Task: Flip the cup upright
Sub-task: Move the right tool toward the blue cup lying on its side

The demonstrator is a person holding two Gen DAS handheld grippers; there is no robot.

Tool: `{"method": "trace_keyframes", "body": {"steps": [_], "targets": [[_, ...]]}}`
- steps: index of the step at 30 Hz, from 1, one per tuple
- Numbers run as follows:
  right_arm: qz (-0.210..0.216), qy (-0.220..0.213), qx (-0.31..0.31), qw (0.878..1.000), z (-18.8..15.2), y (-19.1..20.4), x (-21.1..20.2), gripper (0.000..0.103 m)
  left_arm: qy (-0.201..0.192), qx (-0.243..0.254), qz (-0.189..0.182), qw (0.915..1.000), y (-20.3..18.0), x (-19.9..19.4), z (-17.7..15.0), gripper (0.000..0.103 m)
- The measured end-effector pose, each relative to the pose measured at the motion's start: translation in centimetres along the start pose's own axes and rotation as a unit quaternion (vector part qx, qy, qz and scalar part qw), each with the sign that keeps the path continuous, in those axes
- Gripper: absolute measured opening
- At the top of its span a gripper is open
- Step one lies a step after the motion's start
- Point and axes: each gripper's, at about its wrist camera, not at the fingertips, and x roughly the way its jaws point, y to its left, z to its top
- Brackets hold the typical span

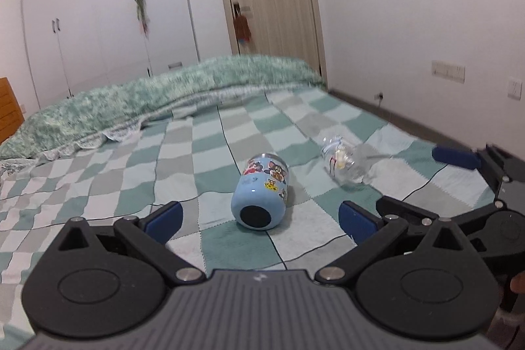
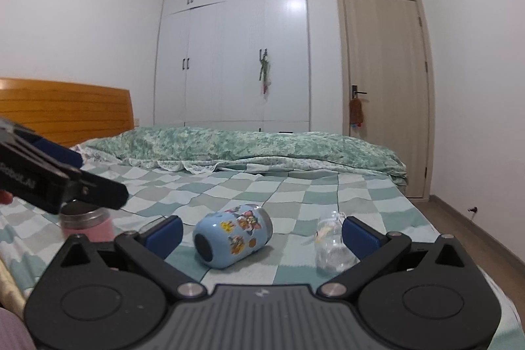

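The blue cup (image 1: 261,191) lies on its side on the bed (image 1: 98,179), on the checked green and white cover, with its dark round base turned toward both cameras and its mouth pointing away toward the rumpled quilt (image 1: 164,97) along the far edge of the bed. In the left wrist view the left tool (image 1: 261,218) is released, its two blue pads spread wide, and the cup sits just ahead of the gap between them, about centred and touching neither pad. In the right wrist view the right tool (image 2: 262,233) is likewise released with its pads wide apart; the cup (image 2: 233,240) lies ahead of the gap, a little left of centre and nearer the left pad, and it is angled so that its base faces down and left while its sticker-covered side shows. A clear glass (image 1: 344,163) also lies on its side on the bed, to the right of the cup and apart from it; in the right wrist view it (image 2: 329,248) sits just beside the right pad, partly hidden by it. A pink cup (image 2: 87,225) with a metal rim stands upright near the left edge of the bed, below the left tool's body, which crosses the left side of the right wrist view. Behind the bed stand a white wardrobe (image 2: 233,54) and a closed door (image 2: 384,87).
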Motion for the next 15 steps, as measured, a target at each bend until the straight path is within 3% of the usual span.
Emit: {"method": "trace_keyframes", "body": {"steps": [6,13,15], "targets": [[0.009,0.031,-0.01,0.999,1.1,-2.5,5.4,0.103,0.072,0.02,-0.002,0.9972,0.2,6.3,3.0,0.103],[-0.057,0.073,0.0,0.996,0.9,-5.8,11.6,0.103,0.161,0.045,0.008,0.9858,0.0,15.4,5.3,0.103],[-0.053,0.086,0.021,0.995,0.4,-7.2,12.9,0.103,0.184,0.06,0.014,0.9811,-0.2,18.0,5.4,0.103]]}}
